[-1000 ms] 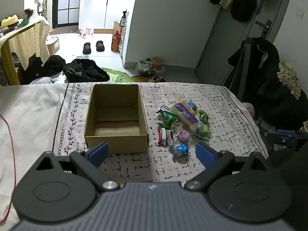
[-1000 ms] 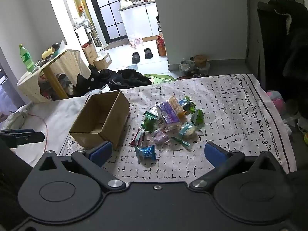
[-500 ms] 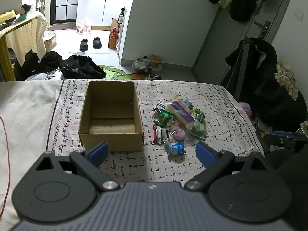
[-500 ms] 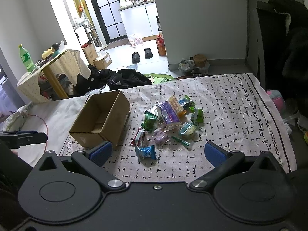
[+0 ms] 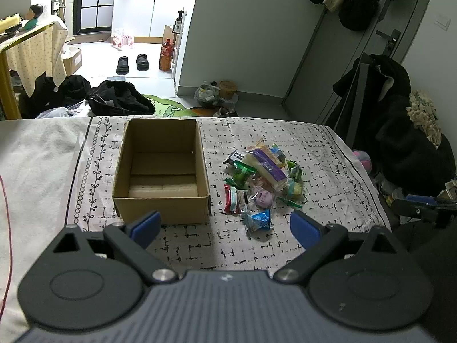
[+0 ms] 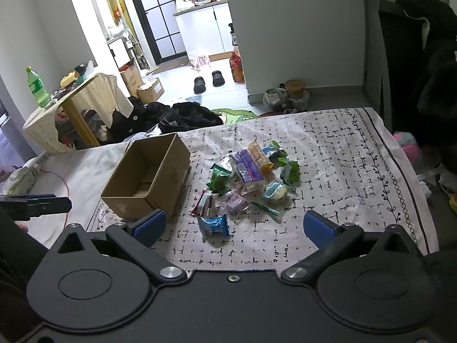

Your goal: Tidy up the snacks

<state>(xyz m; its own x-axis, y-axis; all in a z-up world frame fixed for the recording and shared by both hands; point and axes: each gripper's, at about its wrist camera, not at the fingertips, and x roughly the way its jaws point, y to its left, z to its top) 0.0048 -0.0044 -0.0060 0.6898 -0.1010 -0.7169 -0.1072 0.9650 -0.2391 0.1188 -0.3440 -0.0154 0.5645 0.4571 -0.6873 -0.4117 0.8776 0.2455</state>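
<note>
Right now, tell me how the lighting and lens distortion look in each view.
Left wrist view: even indoor light, snack pile sharp, fisheye bends the door frame. Right wrist view: bright glare washes out the wall behind the side table; cardboard box stays clear.

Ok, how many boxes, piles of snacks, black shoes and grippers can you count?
Cardboard box: 1
Snack pile: 1
Black shoes: 2
Grippers: 2, the left gripper and the right gripper, both open
Total: 6
</note>
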